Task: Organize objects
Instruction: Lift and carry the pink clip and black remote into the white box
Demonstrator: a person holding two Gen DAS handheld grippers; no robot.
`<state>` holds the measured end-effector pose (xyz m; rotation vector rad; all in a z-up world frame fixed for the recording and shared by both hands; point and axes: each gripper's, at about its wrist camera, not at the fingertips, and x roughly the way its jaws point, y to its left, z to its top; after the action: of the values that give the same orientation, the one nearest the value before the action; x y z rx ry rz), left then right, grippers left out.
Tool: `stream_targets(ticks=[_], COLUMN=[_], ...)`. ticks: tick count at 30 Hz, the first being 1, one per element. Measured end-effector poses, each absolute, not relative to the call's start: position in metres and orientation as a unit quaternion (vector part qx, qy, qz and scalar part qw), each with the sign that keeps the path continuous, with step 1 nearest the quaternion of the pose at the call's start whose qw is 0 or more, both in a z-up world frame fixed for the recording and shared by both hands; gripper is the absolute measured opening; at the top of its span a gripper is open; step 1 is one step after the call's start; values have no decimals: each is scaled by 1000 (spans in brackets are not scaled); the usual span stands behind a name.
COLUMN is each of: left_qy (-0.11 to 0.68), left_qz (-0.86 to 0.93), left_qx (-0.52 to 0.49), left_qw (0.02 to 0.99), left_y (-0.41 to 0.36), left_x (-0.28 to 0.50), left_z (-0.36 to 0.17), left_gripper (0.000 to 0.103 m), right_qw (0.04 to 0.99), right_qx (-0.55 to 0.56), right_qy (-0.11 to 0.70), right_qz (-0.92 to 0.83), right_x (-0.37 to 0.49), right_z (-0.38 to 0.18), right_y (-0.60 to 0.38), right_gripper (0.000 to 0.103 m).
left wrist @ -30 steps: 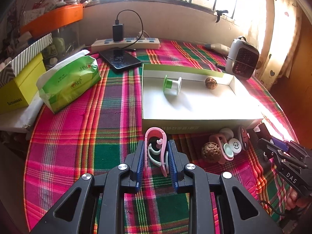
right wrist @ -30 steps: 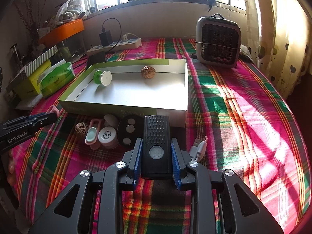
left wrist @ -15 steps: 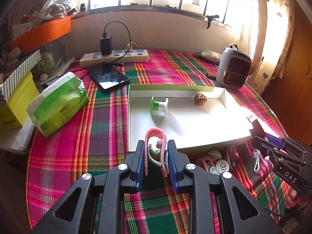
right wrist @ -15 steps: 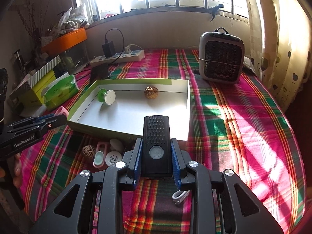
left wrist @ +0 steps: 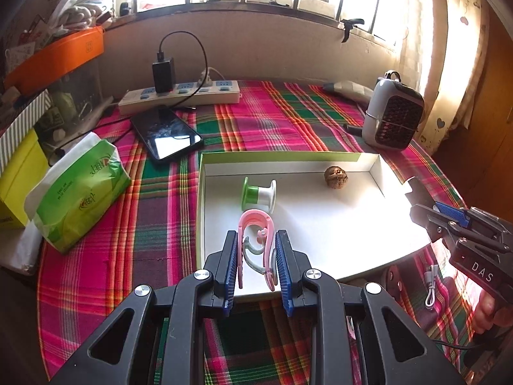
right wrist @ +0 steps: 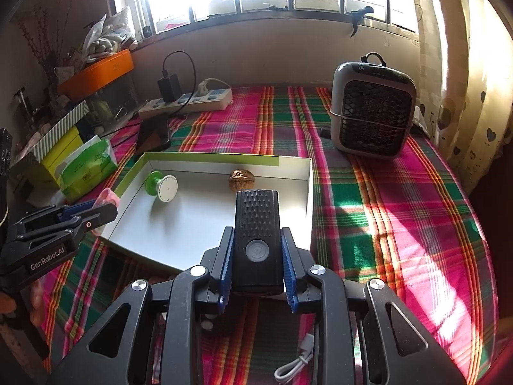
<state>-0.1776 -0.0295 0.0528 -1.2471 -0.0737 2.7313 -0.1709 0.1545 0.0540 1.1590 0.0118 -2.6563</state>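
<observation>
Tray (left wrist: 205,224), shallow white cardboard with green rim, sits mid-table on plaid cloth (left wrist: 269,122); spool (left wrist: 259,194) far-left inside, wrinkled walnut (left wrist: 336,177) far-right. Around it: mesh-front heater (right wrist: 373,109) far right, glossy tissue pack (left wrist: 80,192) left, phone (left wrist: 166,134) and power strip (left wrist: 179,96) far left, white cable (right wrist: 293,364) near edge. Left gripper (left wrist: 256,253) jaws pinch pink plastic hooks (left wrist: 256,240); right gripper (right wrist: 256,260) jaws pinch black textured remote (right wrist: 256,237). Versus 1.0 s ago: both grippers raised and now over tray's near edge, instead of cloth. Small items near the tray now mostly hidden.
</observation>
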Motion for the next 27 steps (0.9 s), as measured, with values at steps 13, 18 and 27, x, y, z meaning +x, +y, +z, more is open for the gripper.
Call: stream_targets(ticks=[13, 18, 27], left_qy=[-24, -22, -15], left_qz=[897, 893, 892], left_qx=[-438, -446, -449], left_qw=[58, 54, 53], left_y=[-31, -31, -28], left_x=[-204, -212, -222], left_z=[33, 26, 21], left_gripper=[21, 21, 21], right_qw=[111, 107, 105], right_qx=[434, 443, 453], right_qy=[1, 6, 9], right_qz=[-894, -890, -885], right_x=[-225, -238, -254], right_z=[36, 29, 18], right_y=[151, 148, 147], right_gripper=[28, 28, 28])
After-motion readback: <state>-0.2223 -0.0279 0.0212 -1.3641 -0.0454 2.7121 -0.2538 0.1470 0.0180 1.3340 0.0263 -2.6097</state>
